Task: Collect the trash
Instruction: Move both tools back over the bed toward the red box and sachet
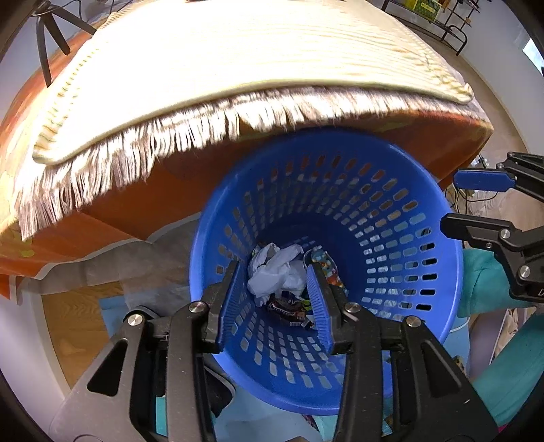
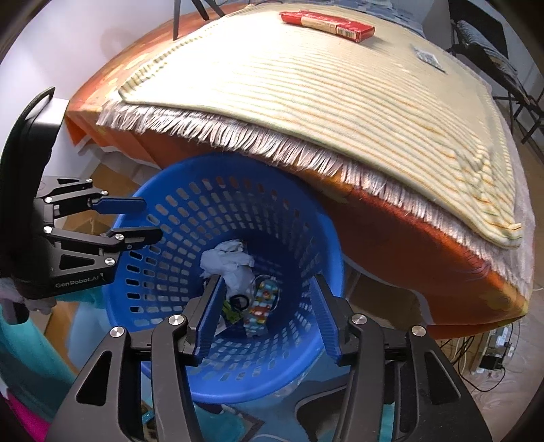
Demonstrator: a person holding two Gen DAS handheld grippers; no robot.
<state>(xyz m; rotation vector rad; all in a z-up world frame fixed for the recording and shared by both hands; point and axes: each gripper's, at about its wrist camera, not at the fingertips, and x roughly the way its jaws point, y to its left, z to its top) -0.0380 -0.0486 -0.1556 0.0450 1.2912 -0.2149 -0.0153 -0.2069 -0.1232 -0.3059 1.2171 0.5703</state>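
A: Nearest first. Left gripper [image 1: 277,299] points steeply down over the mouth of the blue basket [image 1: 391,190]. Jaws stand apart, nothing between the ribbed blue pads; the trash seen in the gap lies far below on the basket floor.

B: Same for the right gripper [image 2: 265,318]: jaws apart, wider than the left's, empty, also aimed down into the basket [image 2: 299,217]. Each gripper shows side-on in the other's view, just above the rim on opposite sides.

A: Basket contents, noted: a crumpled white paper [image 1: 275,272] on top, a dark snack wrapper [image 1: 289,307] just beside it, and a colourful printed wrapper [image 2: 261,307] lying against the wall. A small black ring shape sits by the paper in the right view; cannot tell what it is.

B: Basket itself is tilted, perforated sides, standing on teal fabric [image 1: 489,282].

A: Behind it, the table with an orange cloth [image 2: 408,244], touching or just behind the rim. On top, a striped cream mat [image 2: 306,102] whose fringe hangs over the edge above the basket.

B: Farthest: a red box [image 2: 328,21] on the mat's far side.
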